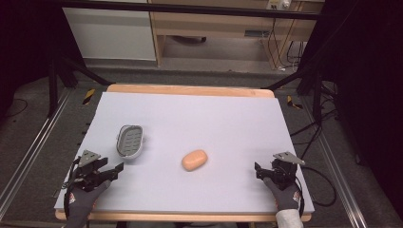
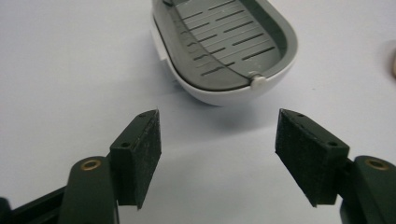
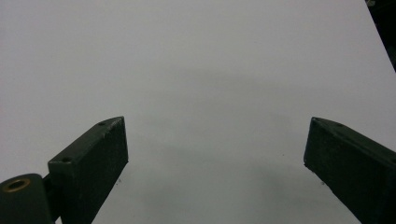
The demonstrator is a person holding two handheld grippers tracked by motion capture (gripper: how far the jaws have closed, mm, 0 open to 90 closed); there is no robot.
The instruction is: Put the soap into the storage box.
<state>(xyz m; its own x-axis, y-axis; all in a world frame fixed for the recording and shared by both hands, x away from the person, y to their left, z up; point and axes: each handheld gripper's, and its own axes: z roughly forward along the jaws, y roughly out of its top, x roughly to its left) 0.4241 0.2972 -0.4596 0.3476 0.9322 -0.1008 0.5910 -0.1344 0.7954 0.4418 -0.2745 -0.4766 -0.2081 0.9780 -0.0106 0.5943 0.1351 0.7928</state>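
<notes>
The soap dish (image 1: 130, 140), a grey slotted tray in a white shell, lies on the desk (image 1: 214, 118) toward its left side. The left tool (image 1: 115, 170) rests on the desk just short of the soap dish, on its near side, jaws spread wide with nothing between them; in the left gripper view the soap dish (image 2: 226, 46) sits just beyond the jaw tips, apart from them. An orange soap bar (image 1: 194, 160) lies to the right of the soap dish, well apart. The right tool (image 1: 260, 171) rests farther right still, beyond the bar, jaws wide and empty.
</notes>
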